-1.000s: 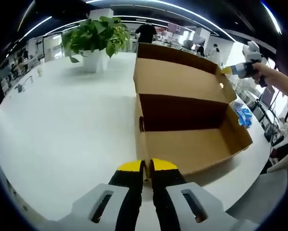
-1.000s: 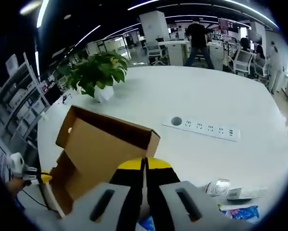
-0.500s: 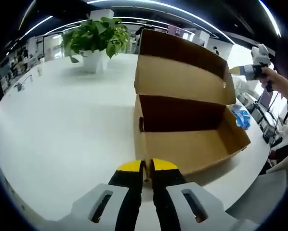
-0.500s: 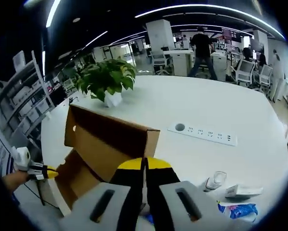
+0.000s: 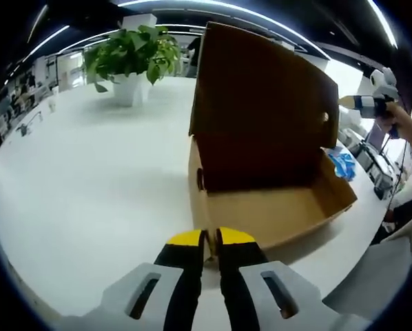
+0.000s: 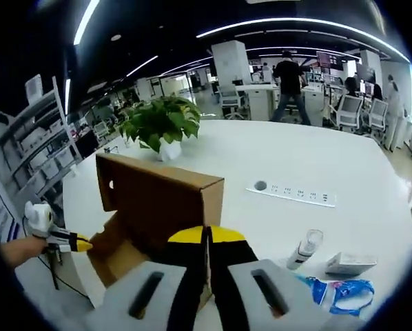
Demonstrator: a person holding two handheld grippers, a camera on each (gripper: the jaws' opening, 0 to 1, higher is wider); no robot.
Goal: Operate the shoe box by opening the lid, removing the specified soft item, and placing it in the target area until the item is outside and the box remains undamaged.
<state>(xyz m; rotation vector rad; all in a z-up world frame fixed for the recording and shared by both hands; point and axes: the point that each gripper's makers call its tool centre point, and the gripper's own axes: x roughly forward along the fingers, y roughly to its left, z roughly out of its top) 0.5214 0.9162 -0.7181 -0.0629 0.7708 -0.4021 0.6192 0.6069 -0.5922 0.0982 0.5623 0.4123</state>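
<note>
A brown cardboard shoe box (image 5: 275, 214) stands on the white table (image 5: 89, 172) with its lid (image 5: 261, 103) raised nearly upright. The part of the box's inside that shows is bare cardboard. My left gripper (image 5: 207, 238) is shut on the box's near corner wall. From the right, my right gripper (image 5: 344, 103) reaches to the lid's side edge, held by a hand. In the right gripper view the right gripper (image 6: 206, 233) is shut on the lid (image 6: 158, 200) at its corner. The left gripper (image 6: 85, 244) touches the box base (image 6: 116, 255) at far left.
A potted plant (image 6: 161, 121) stands beyond the box. A power strip (image 6: 295, 195) is set into the table. A small bottle (image 6: 301, 249), a white carton (image 6: 351, 262) and a blue packet (image 6: 333, 293) lie near the right edge. People stand at desks far behind.
The lid has swung up from lying folded back to nearly upright, with the right gripper rising on its edge. The left gripper has stayed on the box corner.
</note>
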